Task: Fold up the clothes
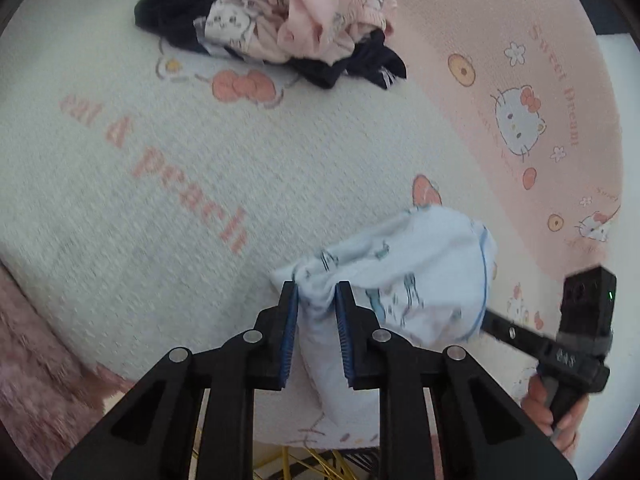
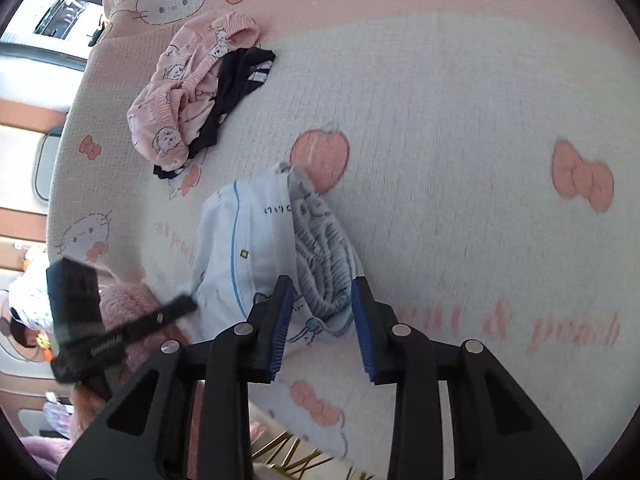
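Pink bedspread (image 1: 160,200), pale blue garment (image 1: 420,272) pinched by left gripper (image 1: 316,292), right gripper (image 2: 322,290).

A pale blue printed garment (image 1: 404,276) with a blue piping line lies bunched on the bed — beyond it, well apart, a crumpled heap of pink and navy clothes (image 1: 296,20).

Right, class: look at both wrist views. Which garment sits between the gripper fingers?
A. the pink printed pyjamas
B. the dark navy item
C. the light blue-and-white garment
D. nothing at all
C: the light blue-and-white garment runs between the left gripper fingers, and its gathered waistband lies between the right gripper fingers, while the pink pyjamas lie piled farther off.
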`<state>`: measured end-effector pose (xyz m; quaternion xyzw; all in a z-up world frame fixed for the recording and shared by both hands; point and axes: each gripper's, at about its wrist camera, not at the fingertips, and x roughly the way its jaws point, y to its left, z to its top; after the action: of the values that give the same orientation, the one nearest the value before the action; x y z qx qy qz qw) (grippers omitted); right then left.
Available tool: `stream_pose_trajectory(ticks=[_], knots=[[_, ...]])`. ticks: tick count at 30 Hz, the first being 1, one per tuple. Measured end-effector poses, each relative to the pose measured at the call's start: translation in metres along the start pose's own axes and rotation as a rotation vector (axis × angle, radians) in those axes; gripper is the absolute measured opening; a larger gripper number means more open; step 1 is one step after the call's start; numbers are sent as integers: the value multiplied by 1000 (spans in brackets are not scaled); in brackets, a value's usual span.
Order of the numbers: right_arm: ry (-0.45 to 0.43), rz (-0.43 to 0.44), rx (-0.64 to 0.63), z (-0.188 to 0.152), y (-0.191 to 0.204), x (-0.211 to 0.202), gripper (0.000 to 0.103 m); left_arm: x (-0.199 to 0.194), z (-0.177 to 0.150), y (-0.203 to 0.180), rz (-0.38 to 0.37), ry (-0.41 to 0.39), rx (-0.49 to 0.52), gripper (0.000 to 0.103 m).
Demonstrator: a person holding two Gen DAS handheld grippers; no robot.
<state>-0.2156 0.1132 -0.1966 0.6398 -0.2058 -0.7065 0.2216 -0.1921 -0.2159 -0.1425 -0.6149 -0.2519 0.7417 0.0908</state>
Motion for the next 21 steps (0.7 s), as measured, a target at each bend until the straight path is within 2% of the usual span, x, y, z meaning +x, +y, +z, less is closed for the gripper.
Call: stream_pose_trajectory(ticks=[3,4,5,6,8,9,10,12,14,15,16,17,18,21], knots=[[-70,-85,-87,-16,10,-15,47,-8,10,14,-58,3,-46,26],[-103,-87,-99,-15,11,-19,49,-10,7,18,-71,14,-63,43],[-135,-77,-107,-14,12,-24,49,-9,-2,21,-78,30,-76,51],[-166,-68,-115,-12,13,-28,50,-5,-11,22,-83,48,-82,51],[-207,-27,-141,-8,16,-32,66,9,-32,23,-86,89,-93,51],[-199,-1,-169,-5,21,-28,73,18,-41,22,-86,104,-105,51],[-176,-22,-199,-2,25,-19,74,24,-49,22,-82,114,-110,51],[-120,-94,-260,6,35,2,74,30,-56,18,-72,114,-88,51],[-61,-144,-268,14,30,27,74,32,-52,4,-67,87,-12,48],[-19,-132,-233,19,21,40,73,33,-51,-4,-64,73,26,44],[-2,-106,-209,20,18,42,73,35,-48,-10,-47,70,59,33],[5,-79,-193,21,16,41,69,37,-45,-15,-30,74,80,27],[13,-53,-177,22,15,40,46,37,-41,-18,-24,79,93,25],[42,-69,-149,11,19,32,39,34,-33,-27,-45,100,149,21]])
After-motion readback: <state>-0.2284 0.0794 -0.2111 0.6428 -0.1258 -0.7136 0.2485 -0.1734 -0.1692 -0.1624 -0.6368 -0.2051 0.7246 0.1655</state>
